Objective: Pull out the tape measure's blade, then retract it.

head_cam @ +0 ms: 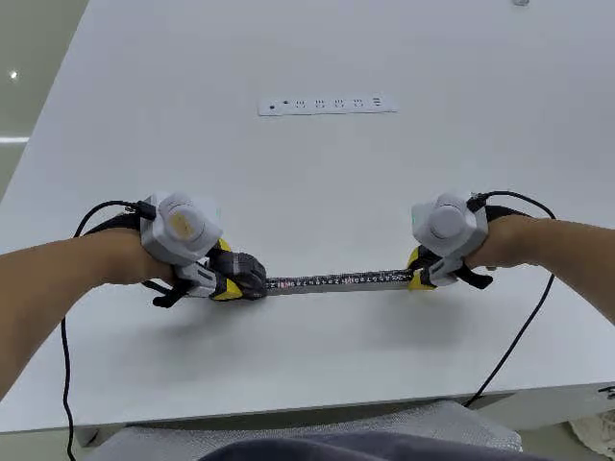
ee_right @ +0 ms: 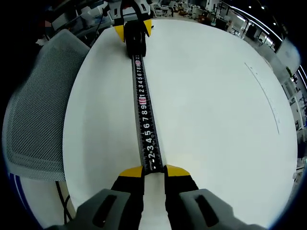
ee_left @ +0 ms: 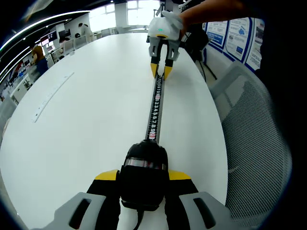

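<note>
A black tape measure case (head_cam: 245, 276) lies low over the white table, held between the yellow-tipped jaws of my left gripper (head_cam: 229, 279). In the left gripper view the case (ee_left: 142, 173) sits between the jaws and its blade (ee_left: 155, 110) runs away to my right gripper (ee_left: 160, 73). The blade (head_cam: 336, 280) stretches straight between both grippers. My right gripper (head_cam: 419, 279) is shut on the blade's end, and the right gripper view shows the blade (ee_right: 144, 120) pinched at its tip (ee_right: 153, 169), leading to the case (ee_right: 135, 32).
A white power strip (head_cam: 328, 104) lies flat further back on the table (head_cam: 307, 173). A grey mesh chair (ee_right: 41, 105) stands at the near edge. Black cables (head_cam: 524, 327) trail from both grippers.
</note>
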Demonstrator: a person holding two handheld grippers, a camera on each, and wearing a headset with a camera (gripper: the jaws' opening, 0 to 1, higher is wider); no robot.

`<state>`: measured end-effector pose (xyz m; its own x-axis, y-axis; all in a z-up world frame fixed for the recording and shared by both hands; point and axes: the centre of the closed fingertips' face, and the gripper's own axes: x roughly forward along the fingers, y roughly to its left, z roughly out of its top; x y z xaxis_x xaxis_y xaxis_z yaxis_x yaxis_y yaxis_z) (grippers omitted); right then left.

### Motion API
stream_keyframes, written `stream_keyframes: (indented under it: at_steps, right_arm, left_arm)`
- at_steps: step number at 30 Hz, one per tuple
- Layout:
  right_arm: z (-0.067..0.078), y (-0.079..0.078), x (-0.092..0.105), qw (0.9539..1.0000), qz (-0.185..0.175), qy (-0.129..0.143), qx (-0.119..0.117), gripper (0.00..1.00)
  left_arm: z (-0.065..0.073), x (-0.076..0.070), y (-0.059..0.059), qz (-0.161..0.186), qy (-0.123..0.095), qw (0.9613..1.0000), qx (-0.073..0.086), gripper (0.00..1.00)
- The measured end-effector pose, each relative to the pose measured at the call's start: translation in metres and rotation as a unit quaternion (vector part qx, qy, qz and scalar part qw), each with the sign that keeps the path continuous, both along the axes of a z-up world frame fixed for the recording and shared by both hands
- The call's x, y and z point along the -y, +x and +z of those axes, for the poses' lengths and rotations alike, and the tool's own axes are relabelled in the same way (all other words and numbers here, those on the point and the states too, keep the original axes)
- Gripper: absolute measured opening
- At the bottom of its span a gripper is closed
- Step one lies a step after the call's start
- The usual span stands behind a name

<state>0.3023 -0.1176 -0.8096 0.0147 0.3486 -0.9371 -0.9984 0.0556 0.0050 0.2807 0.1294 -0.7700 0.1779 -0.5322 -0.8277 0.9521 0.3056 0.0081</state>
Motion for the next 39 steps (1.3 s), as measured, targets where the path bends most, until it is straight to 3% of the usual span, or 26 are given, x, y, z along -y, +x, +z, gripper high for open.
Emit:
stream_keyframes:
  at_steps: [5, 12, 24, 27, 28, 30, 35, 39]
  right_arm:
    - [0.003, -0.001, -0.002, 0.9999, 0.008, -0.004, 0.015, 0.16]
    - [0.005, -0.001, -0.006, 0.9999, 0.009, 0.003, 0.014, 0.21]
    - [0.011, 0.006, 0.002, 0.9996, -0.019, -0.001, 0.023, 0.34]
    - [0.012, 0.005, 0.007, 0.9994, -0.026, -0.002, 0.023, 0.35]
    - [0.014, 0.009, 0.009, 0.9990, -0.027, -0.003, 0.035, 0.35]
    - [0.017, 0.011, 0.011, 0.9984, -0.039, -0.001, 0.040, 0.34]
    - [0.022, 0.011, 0.014, 0.9976, -0.058, 0.008, 0.037, 0.41]
    - [0.027, 0.011, 0.013, 0.9950, -0.084, 0.026, 0.047, 0.52]
  left_arm:
    - [0.000, 0.000, 0.000, -0.002, 0.001, 1.0000, -0.001, 0.32]
    - [0.000, 0.000, 0.001, -0.002, 0.000, 1.0000, -0.002, 0.33]
    - [0.000, 0.000, 0.001, -0.006, -0.007, 0.9999, -0.007, 0.34]
    - [0.000, 0.000, 0.001, -0.016, 0.003, 0.9999, -0.001, 0.35]
    - [0.001, -0.001, 0.003, -0.022, 0.008, 0.9997, 0.008, 0.36]
    - [0.001, -0.003, 0.005, -0.016, 0.013, 0.9997, 0.011, 0.41]
    - [0.012, -0.012, 0.011, 0.022, -0.008, 0.9997, 0.011, 0.57]
    - [0.027, -0.022, 0.018, 0.080, -0.055, 0.9952, 0.013, 0.64]
